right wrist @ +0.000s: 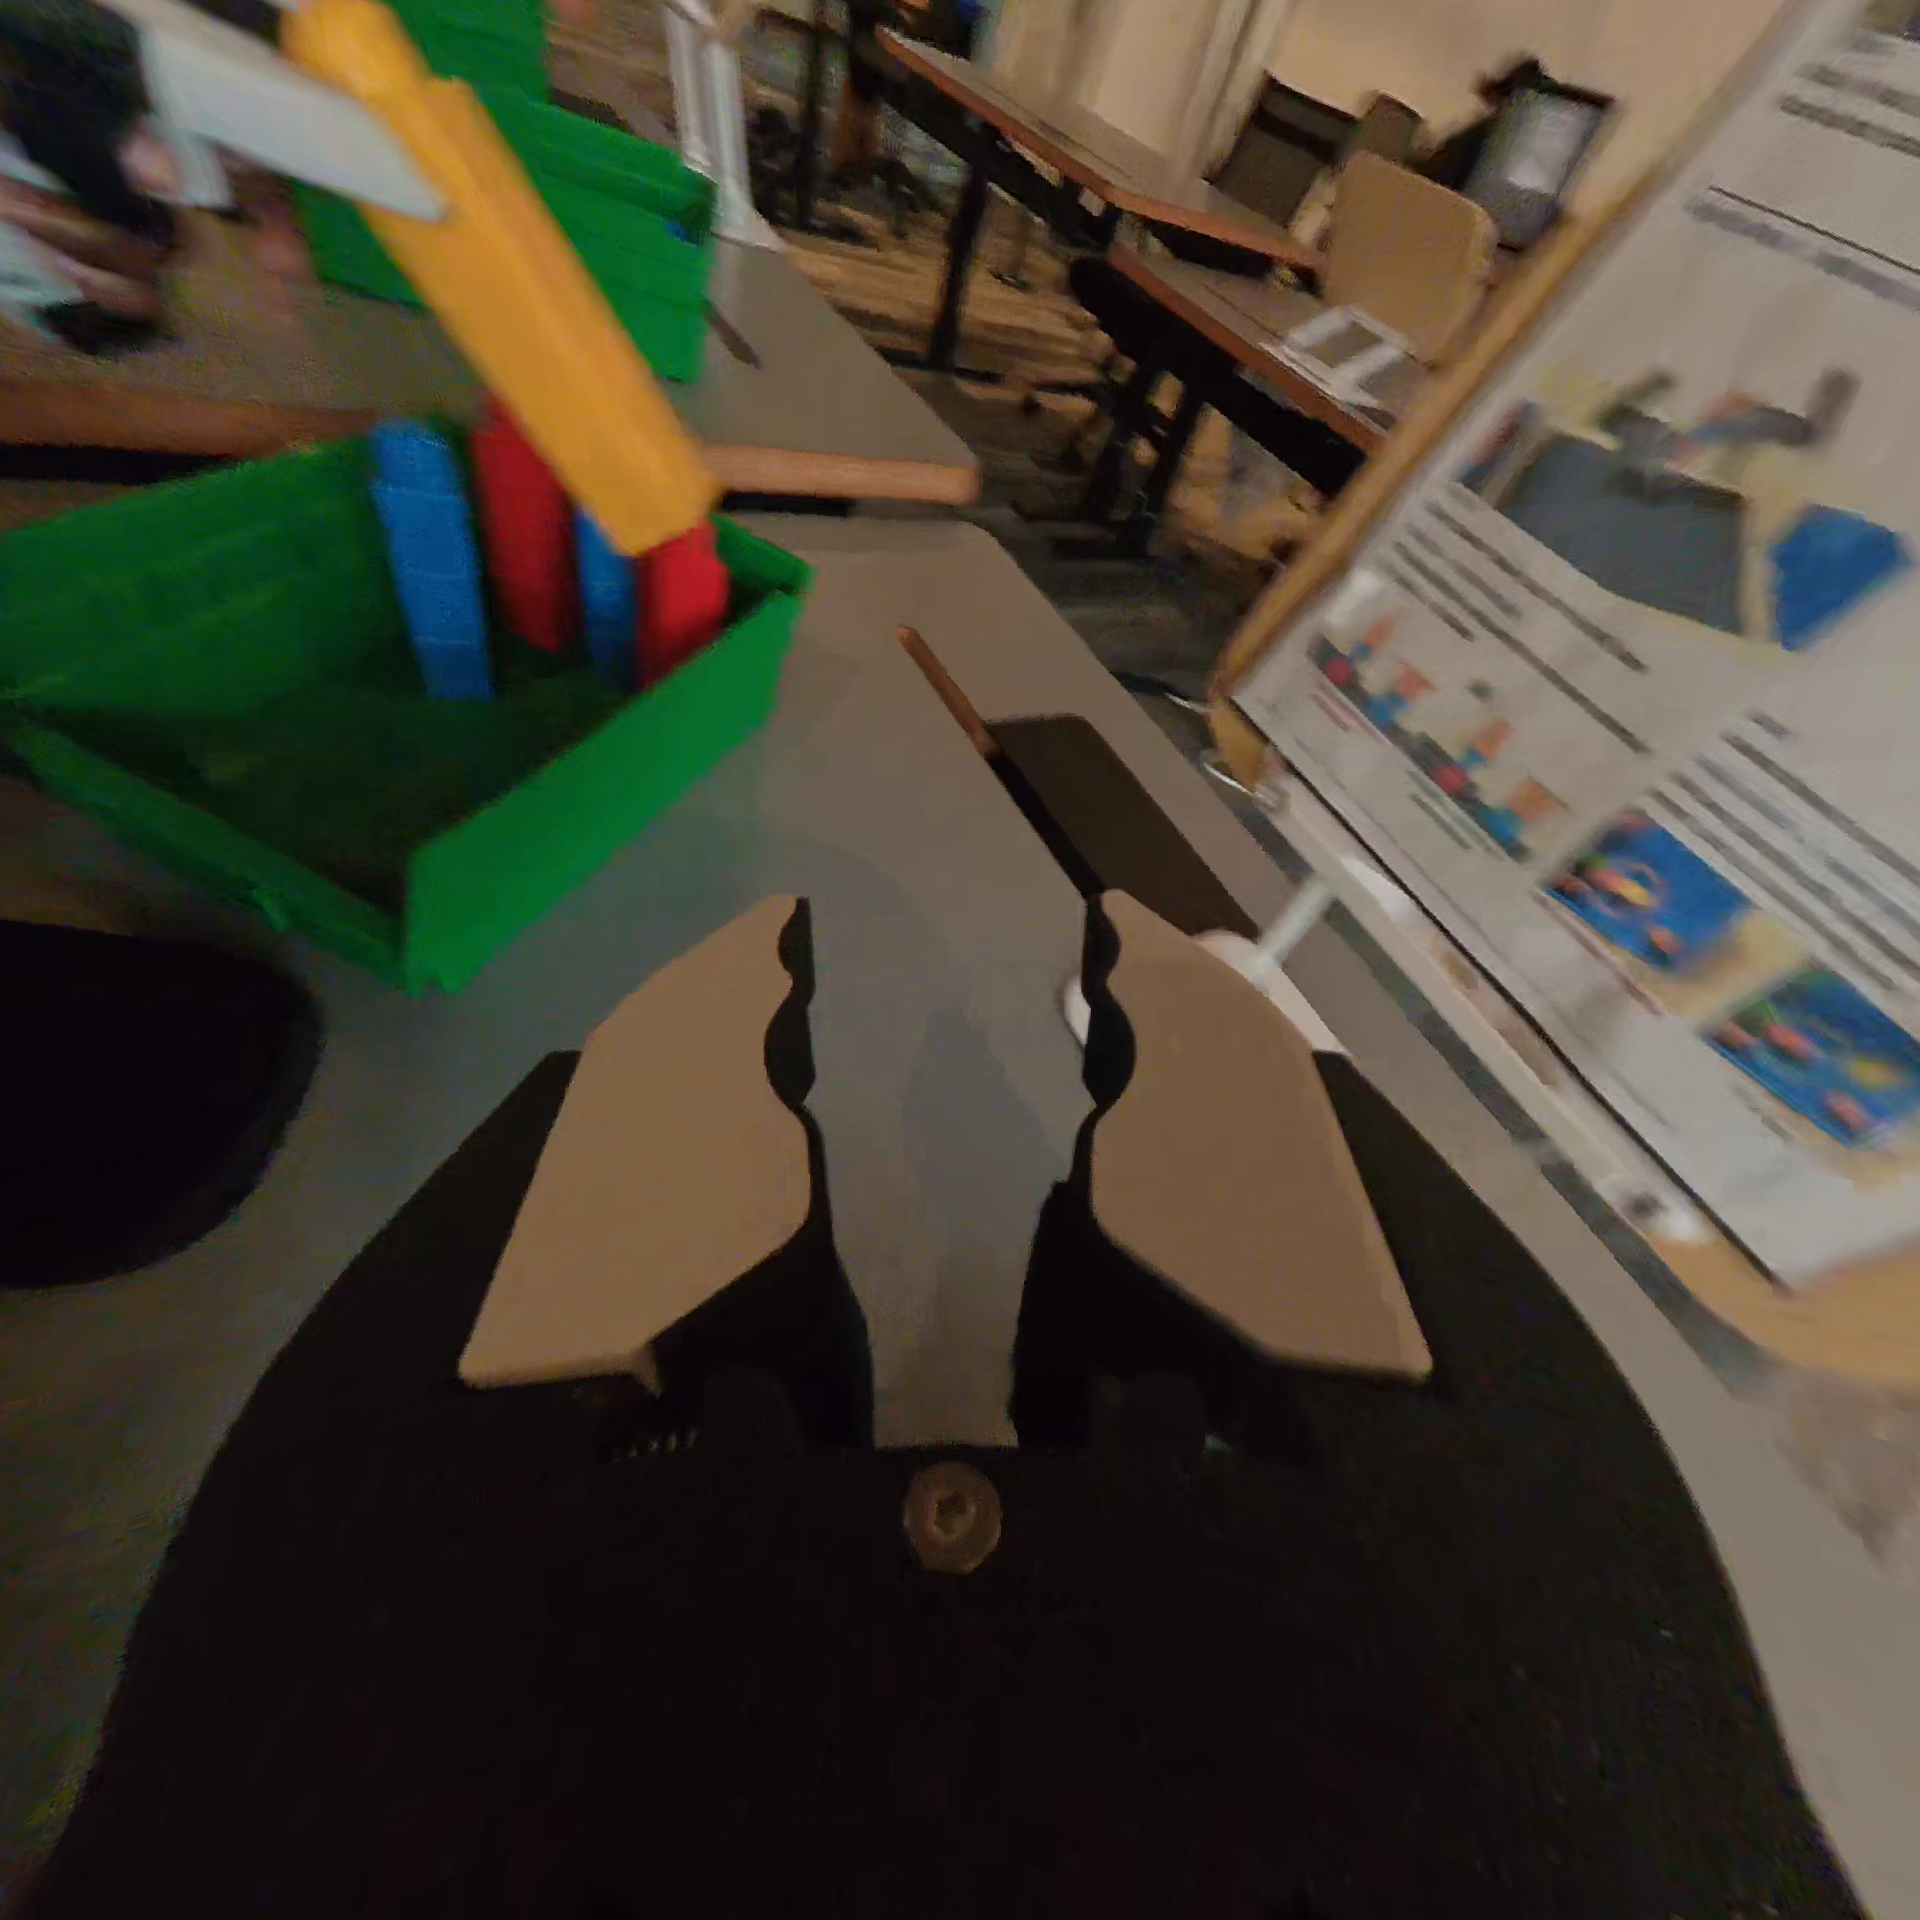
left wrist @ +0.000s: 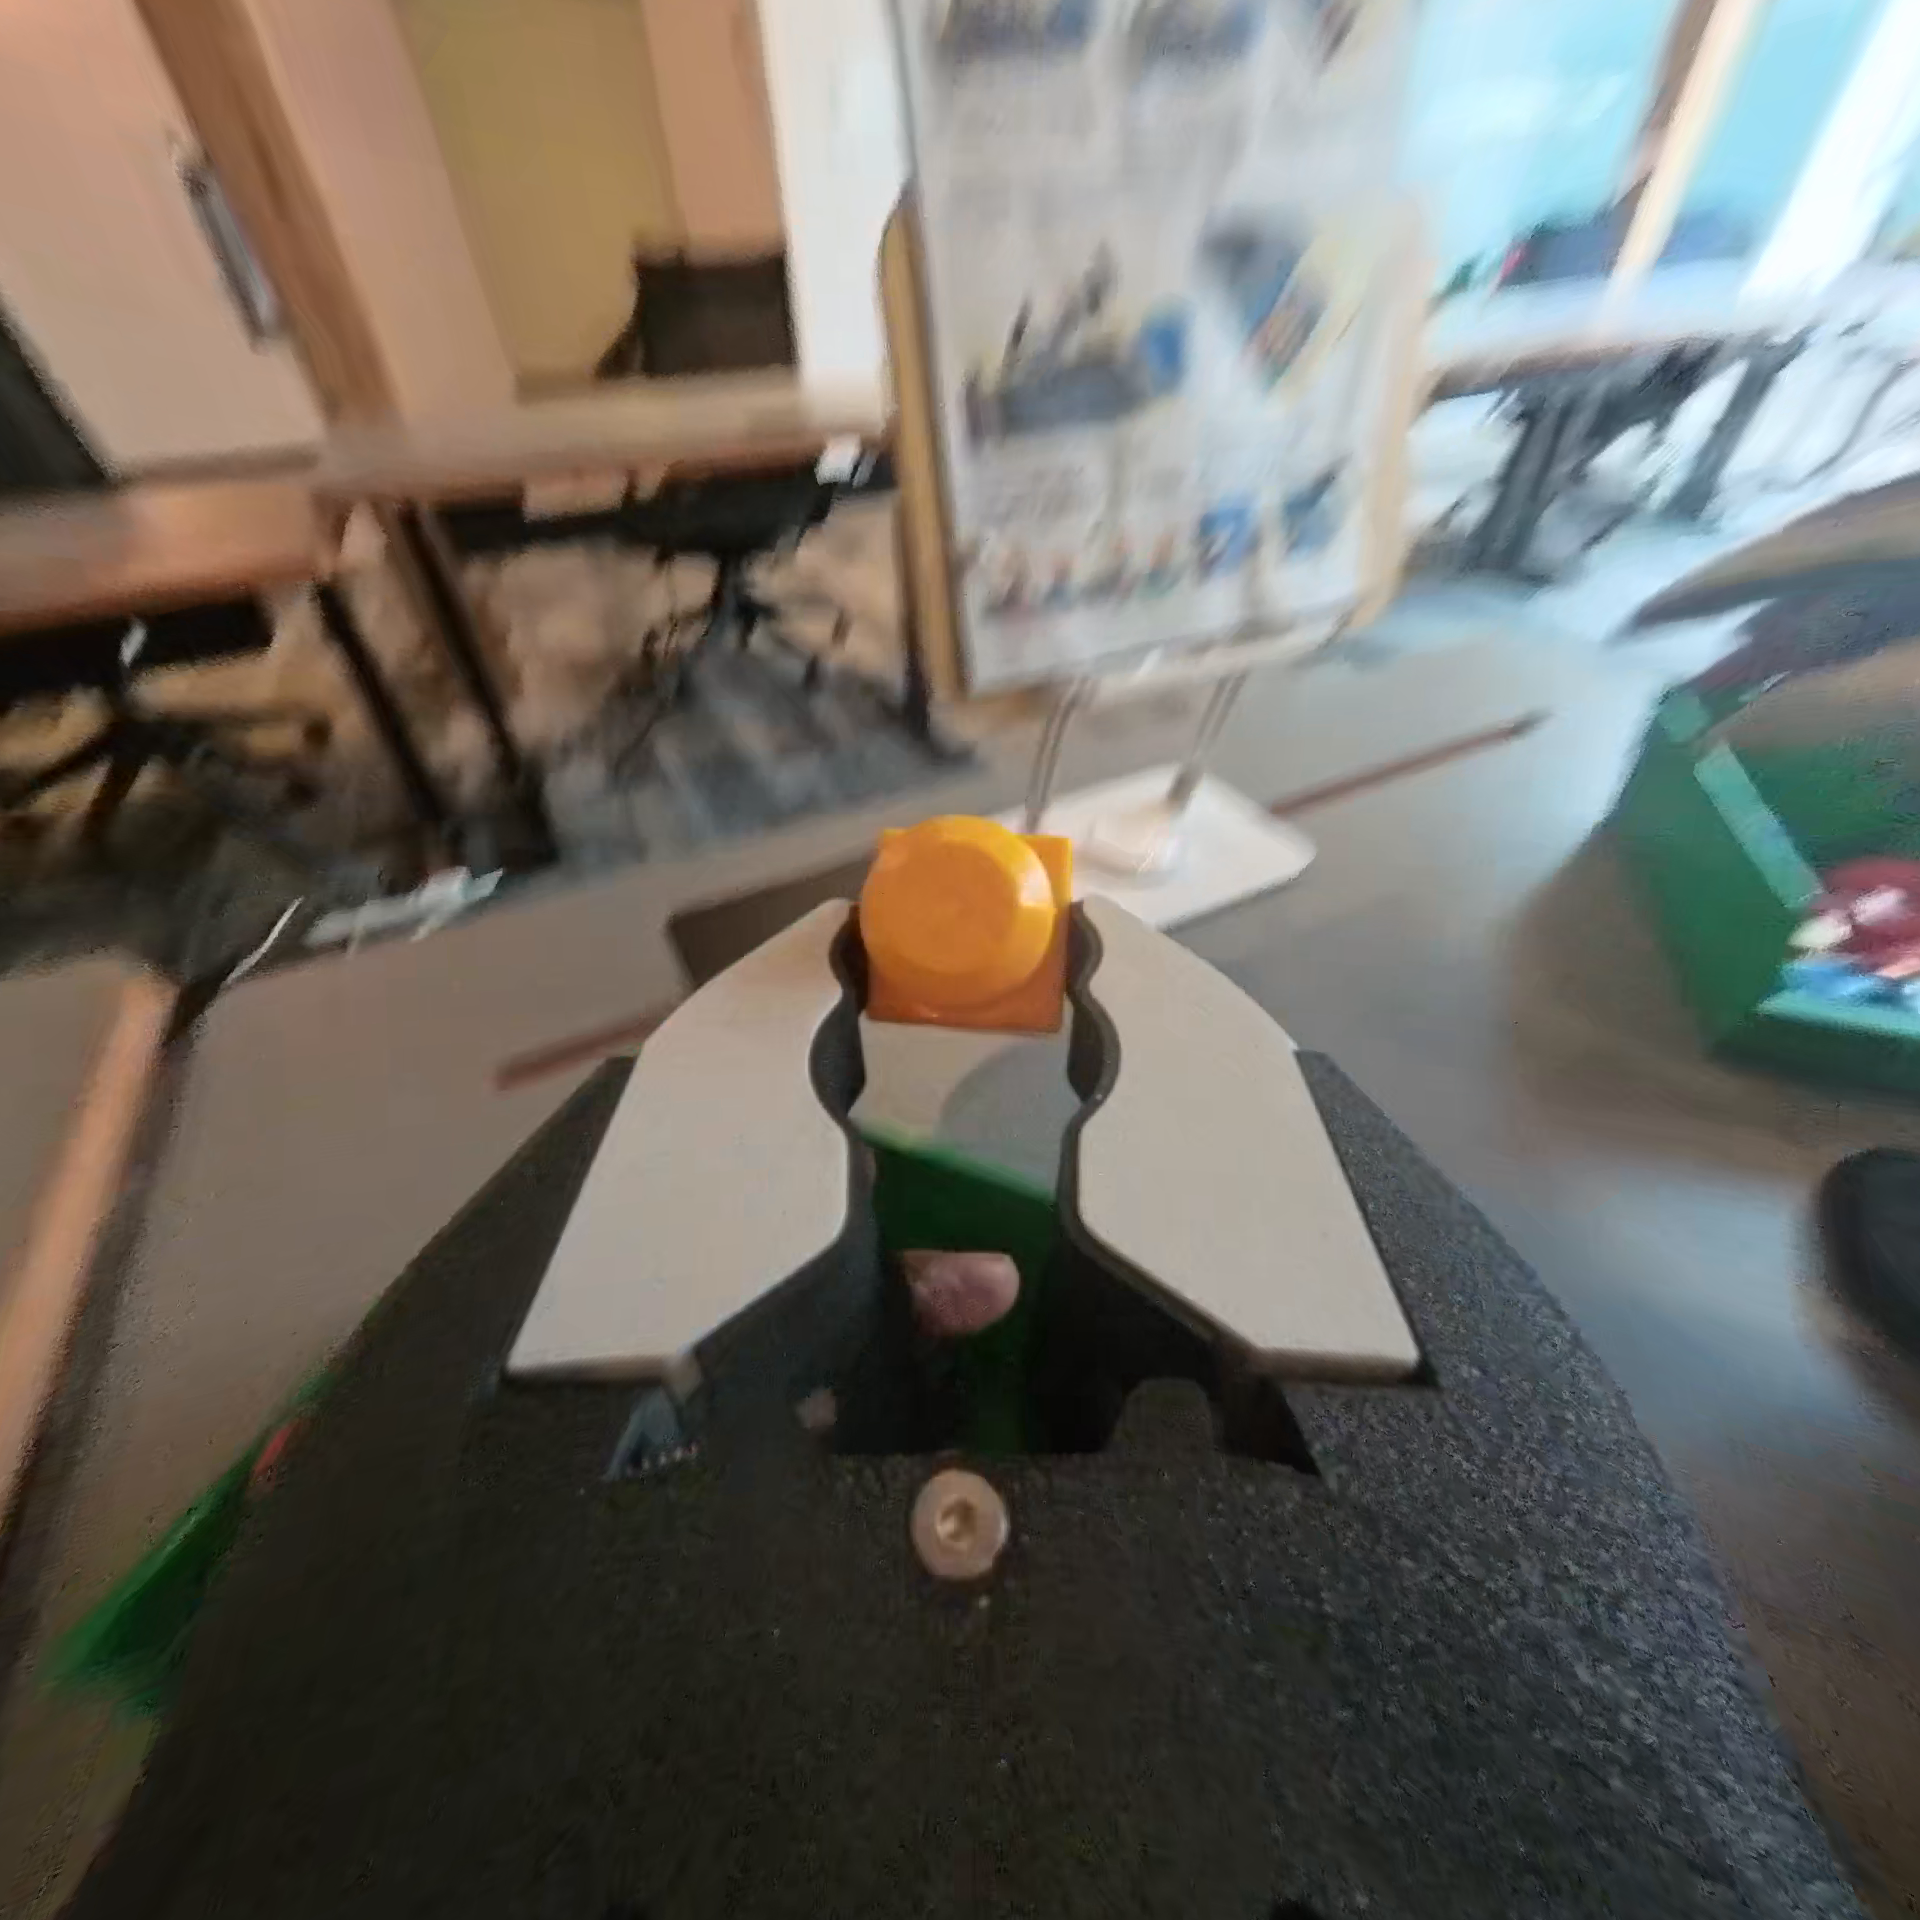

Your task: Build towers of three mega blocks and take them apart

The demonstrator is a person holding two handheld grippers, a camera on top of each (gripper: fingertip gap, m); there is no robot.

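Note:
My left gripper [left wrist: 961, 935] is shut on a yellow-orange mega block tower [left wrist: 961, 920], which I see end-on with its round stud facing the camera. In the right wrist view the same tower [right wrist: 530, 312] shows as a long yellow stack, tilted, held by the left gripper's pale fingers [right wrist: 291, 135] above a green bin [right wrist: 582, 821]. Blue blocks [right wrist: 431, 561] and red blocks [right wrist: 520, 520] stand on edge inside that bin. My right gripper [right wrist: 945, 914] is open and empty, low over the grey table [right wrist: 883, 727], to the right of the bin.
A poster board on a white stand [right wrist: 1558, 623] stands close on the right; it also shows in the left wrist view [left wrist: 1143, 364]. A second green bin [right wrist: 582, 208] sits farther back. A black object [right wrist: 125, 1101] lies left of the right gripper. A dark patch [right wrist: 1112, 821] marks the table ahead.

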